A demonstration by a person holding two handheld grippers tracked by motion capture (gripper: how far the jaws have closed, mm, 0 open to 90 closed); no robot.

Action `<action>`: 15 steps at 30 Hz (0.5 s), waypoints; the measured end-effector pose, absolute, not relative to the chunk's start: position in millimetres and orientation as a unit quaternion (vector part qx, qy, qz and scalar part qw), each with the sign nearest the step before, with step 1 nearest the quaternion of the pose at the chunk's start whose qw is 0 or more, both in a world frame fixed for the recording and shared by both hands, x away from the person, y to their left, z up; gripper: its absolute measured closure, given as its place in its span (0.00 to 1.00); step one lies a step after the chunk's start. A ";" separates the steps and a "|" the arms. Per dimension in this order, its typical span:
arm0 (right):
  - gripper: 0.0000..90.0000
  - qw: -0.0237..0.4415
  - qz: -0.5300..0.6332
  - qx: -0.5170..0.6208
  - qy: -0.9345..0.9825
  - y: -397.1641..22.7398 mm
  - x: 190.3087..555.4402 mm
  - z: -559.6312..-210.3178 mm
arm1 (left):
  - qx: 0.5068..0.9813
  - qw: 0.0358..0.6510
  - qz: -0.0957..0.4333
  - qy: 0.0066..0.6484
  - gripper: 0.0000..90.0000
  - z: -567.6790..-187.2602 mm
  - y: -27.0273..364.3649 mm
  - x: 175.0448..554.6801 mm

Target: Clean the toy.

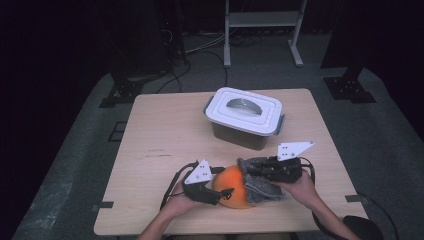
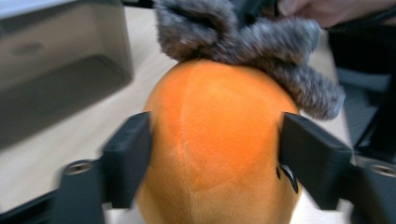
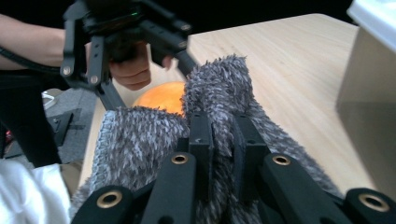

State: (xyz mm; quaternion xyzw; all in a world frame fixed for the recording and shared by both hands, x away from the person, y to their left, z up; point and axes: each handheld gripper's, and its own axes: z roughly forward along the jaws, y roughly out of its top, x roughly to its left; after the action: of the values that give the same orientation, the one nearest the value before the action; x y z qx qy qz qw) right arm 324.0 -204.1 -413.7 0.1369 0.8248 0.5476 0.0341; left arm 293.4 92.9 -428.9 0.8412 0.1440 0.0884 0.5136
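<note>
Dark room, grey carpet floor (image 1: 380, 145), pale wooden table (image 1: 165, 130), white metal frame (image 1: 260, 30) behind

The left tool (image 1: 226, 192) points right, its jaws apart on either side of the orange plush. The right tool (image 1: 248, 169) points left, its jaws clamped tight on grey furry fabric.

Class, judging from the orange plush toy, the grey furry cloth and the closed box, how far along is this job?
Done: the right tool has pinched a fold of the grey furry cloth.
In hand: the left tool straddles the orange plush toy, its pads at the sides, with the cloth draped over the toy's far end.
Left: the two are still joined, and the white-lidded box remains closed, if it is to be used.
</note>
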 end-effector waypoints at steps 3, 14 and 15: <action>0.88 0.034 0.546 0.125 0.828 -204.1 314.9 -414.5 | 0.851 0.500 0.059 0.150 0.09 -429.3 88.9 296.8; 0.88 0.042 0.549 0.102 0.829 -194.1 316.6 -398.3 | 0.851 0.495 0.135 0.112 0.44 -427.5 80.7 291.4; 0.88 0.043 0.550 0.099 0.828 -190.4 318.1 -395.6 | 0.849 0.495 0.149 0.106 0.44 -426.3 79.9 290.8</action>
State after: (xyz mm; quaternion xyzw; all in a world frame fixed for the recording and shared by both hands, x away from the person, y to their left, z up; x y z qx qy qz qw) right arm 318.1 -190.4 -395.6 0.0986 0.8283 0.5498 0.0434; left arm 290.8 79.9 -426.3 0.8495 0.1064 0.1485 0.4950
